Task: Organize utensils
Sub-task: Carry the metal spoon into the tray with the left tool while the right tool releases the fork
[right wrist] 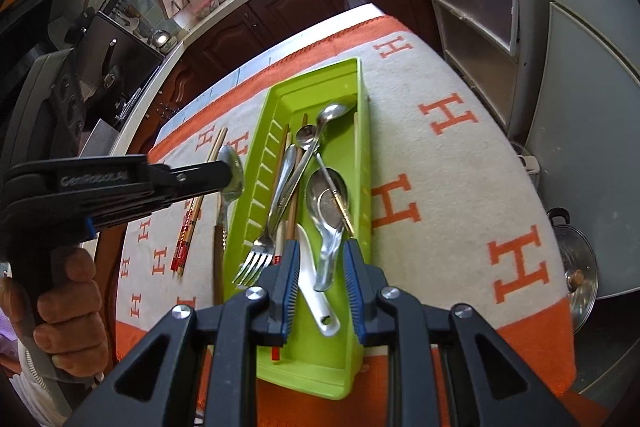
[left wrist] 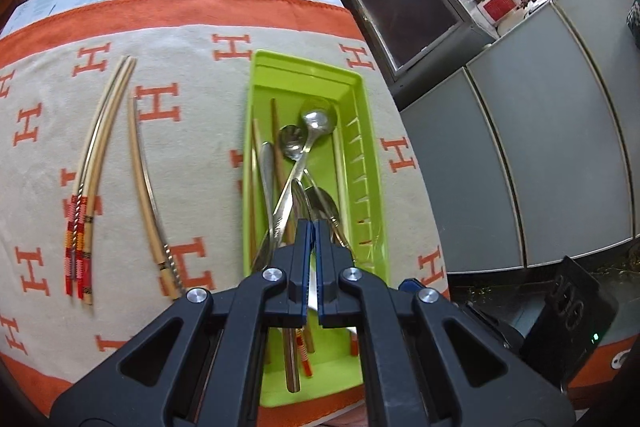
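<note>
Left gripper [left wrist: 313, 227]: fingers clenched on a small shiny steel spoon [right wrist: 235, 171], bowl sticking out past the tips. The right wrist view shows it held off the beige cloth with orange H print [left wrist: 192, 155] that covers the worktop, at about 9 o'clock of the lime-green rectangular plastic tray [left wrist: 304, 61]. A hand [right wrist: 68, 307] grips the handle. Likely mid-carry, spoon on its way to the tray.

Right gripper [right wrist: 322, 263]: fingers released, wide apart, nothing between the pads. It hovers over the tray's 6 o'clock end, straddling the white ceramic spoon [right wrist: 316, 291] handle. Probably lined up for a pick or a nudge; can't tell which.

Tray contents, all lengthwise and loosely piled, unsorted:
- steel fork [right wrist: 256, 259], tines toward 6 o'clock
- broad steel soup spoon [right wrist: 326, 195], with a thin gold-tipped stick lying across its bowl
- two long-handled round steel spoons [right wrist: 330, 113], bowls toward 12 o'clock
- brown wooden chopsticks [left wrist: 274, 131] along the slotted wall side
- the white ceramic spoon at the near end

Not yet in the tray, lying on the cloth at 9 o'clock of it in the left wrist view:
- pale bamboo chopsticks with red-orange patterned ends [left wrist: 102, 139]
- a second pale pair with a twisted metal end [left wrist: 144, 187], between the first pair and the tray

Task looks partly done.
</note>
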The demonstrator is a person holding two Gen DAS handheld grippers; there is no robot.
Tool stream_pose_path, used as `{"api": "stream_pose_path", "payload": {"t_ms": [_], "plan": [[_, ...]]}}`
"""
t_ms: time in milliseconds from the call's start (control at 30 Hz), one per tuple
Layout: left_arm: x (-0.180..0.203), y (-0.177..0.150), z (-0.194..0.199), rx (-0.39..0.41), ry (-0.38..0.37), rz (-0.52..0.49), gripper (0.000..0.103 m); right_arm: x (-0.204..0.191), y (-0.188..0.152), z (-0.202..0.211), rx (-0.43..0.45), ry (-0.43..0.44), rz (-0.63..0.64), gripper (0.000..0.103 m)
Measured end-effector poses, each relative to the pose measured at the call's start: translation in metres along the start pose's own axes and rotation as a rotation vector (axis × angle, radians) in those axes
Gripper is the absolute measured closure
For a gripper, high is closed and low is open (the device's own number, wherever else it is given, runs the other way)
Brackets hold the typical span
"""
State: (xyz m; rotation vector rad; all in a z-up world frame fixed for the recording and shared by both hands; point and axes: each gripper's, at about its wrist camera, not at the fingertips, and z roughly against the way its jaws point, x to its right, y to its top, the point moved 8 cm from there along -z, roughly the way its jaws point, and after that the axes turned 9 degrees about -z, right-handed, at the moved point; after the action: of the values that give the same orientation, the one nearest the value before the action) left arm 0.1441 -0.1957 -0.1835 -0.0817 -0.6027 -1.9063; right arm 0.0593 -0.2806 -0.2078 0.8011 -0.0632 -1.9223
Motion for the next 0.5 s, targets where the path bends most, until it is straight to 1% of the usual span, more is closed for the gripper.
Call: {"api": "stream_pose_path", "payload": {"t_ms": [33,133,233,333,500], "plan": [[0.004,0.002,-0.006,-0.007,0.016,-0.004,0.103,0.001,0.001,0.001,0.002,-0.001,-0.001,0.081],[0.005,0.003,-0.022,-0.041,0.027,0.011,0.103,0.006,0.002,0.001,0.002,-0.002,-0.009,0.081],[0.001,0.001,-0.03,-0.057,0.062,0.011,0.103,0.008,0.003,0.002,0.01,-0.006,-0.007,0.081],[0.0,-0.001,-0.027,-0.058,0.075,0.0,0.102,0.007,0.003,0.003,0.014,-0.008,0.001,0.081],[-0.005,-0.007,-0.012,-0.029,0.141,-0.032,0.102,0.003,0.001,0.0,0.004,-0.009,0.013,0.081]]}}
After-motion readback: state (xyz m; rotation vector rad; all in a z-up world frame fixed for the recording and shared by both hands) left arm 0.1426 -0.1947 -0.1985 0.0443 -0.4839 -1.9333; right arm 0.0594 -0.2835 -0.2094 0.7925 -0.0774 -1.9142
